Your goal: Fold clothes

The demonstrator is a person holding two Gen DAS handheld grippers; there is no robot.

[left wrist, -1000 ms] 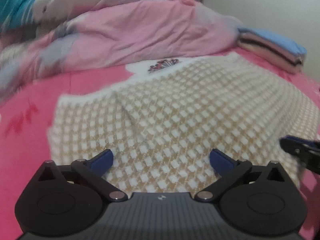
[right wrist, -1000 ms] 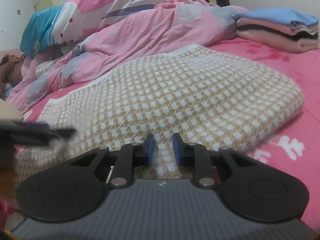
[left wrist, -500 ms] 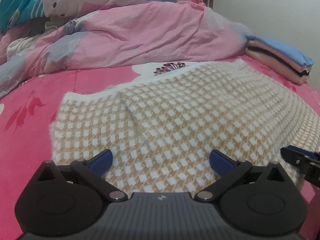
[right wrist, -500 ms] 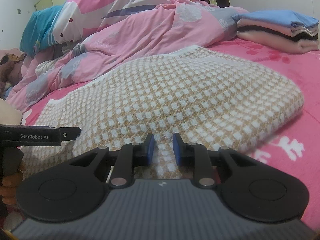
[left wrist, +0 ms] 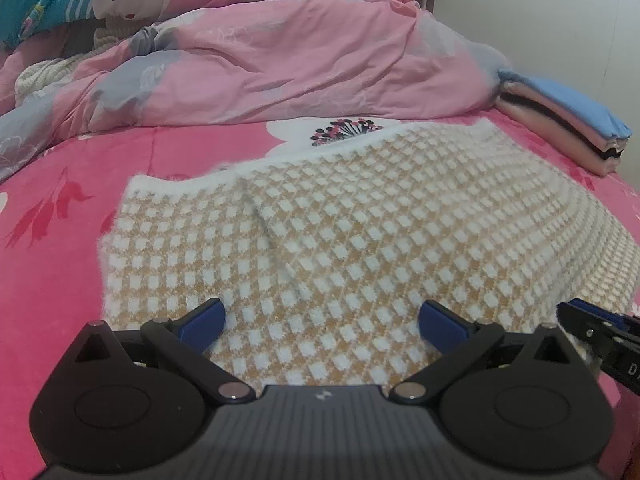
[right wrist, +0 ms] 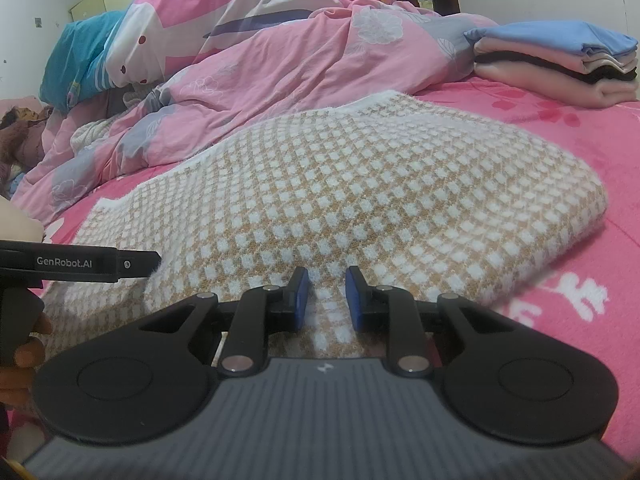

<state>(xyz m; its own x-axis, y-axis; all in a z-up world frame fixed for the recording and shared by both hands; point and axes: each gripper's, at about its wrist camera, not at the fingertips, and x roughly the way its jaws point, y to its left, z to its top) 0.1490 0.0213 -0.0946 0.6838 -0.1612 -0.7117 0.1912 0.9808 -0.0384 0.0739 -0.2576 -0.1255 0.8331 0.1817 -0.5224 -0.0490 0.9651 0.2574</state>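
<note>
Nothing moved since a second ago. Left gripper (left wrist: 322, 322) jaws spread wide over checkered knit garment (left wrist: 360, 232), gripping nothing. Right gripper (right wrist: 327, 294) jaws narrow, pinching the garment's near edge. Garment lies flat on pink bedsheet (left wrist: 60, 216), near folded stack (right wrist: 556, 60).

left tongs (left wrist: 322, 326): jaws wide apart | right tongs (right wrist: 327, 294): jaws narrowly parted

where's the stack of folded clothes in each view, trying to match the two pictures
Left wrist: the stack of folded clothes lies at the right edge, upper half, beyond the checked knit garment.
Right wrist: the stack lies at the upper right, again behind the garment.
Shared landmark: the crumpled pink duvet, directly left of the stack in both.
</note>
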